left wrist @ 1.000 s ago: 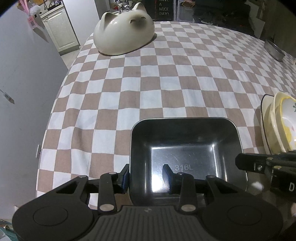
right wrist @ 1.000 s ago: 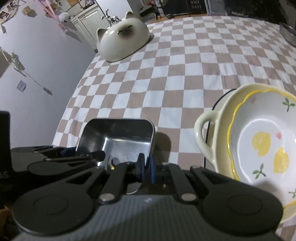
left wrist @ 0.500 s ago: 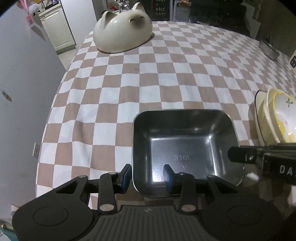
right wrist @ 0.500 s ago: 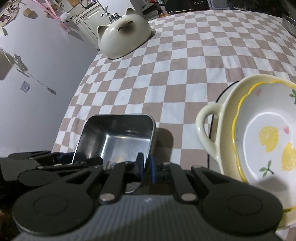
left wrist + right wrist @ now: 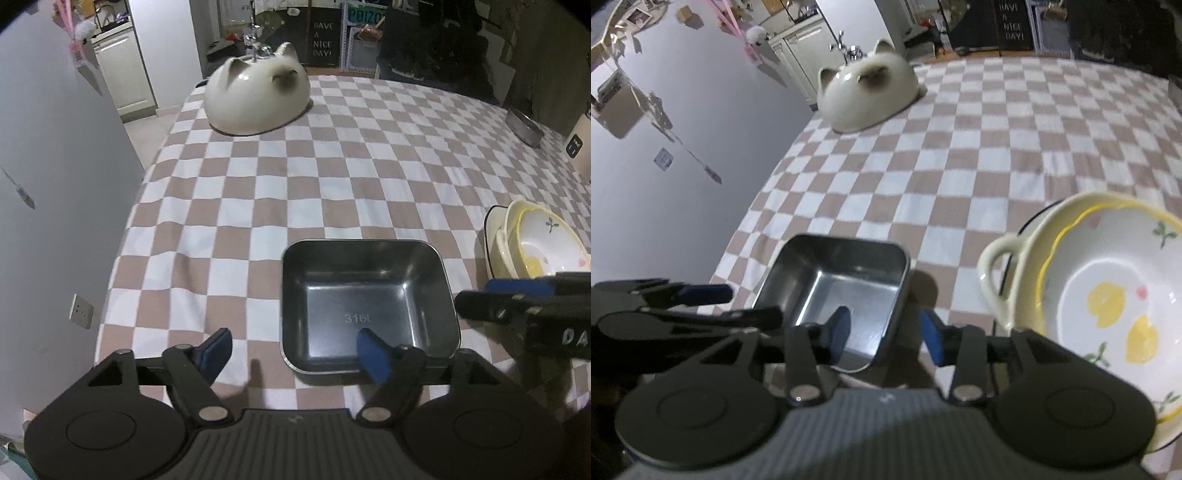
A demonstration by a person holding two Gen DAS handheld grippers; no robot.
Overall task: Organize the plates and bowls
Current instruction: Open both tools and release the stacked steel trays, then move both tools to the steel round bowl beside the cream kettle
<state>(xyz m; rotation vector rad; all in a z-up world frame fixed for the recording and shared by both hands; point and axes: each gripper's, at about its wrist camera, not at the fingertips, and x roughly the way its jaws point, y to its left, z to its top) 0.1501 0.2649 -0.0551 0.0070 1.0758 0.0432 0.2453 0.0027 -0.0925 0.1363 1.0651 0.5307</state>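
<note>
A square steel tray stamped "316L" sat upright and empty on the checkered tablecloth near the table's front edge, released from both tools; the left gripper, its jaws having just been opening, stood spread wide, one blue pad over the tray's near wall and the other out over the cloth, neither pressing on the metal; the right gripper had likewise just been opening, its pads straddling the tray's right wall without touching it; just to the tray's right, apart from it, a lemon-patterned bowl nested in a cream handled bowl, both resting on a dark-rimmed plate; at the far left corner of the table a cat-shaped ceramic bowl lay upside down, well apart from the rest; a small metal bowl stood at the far right edge.
</note>
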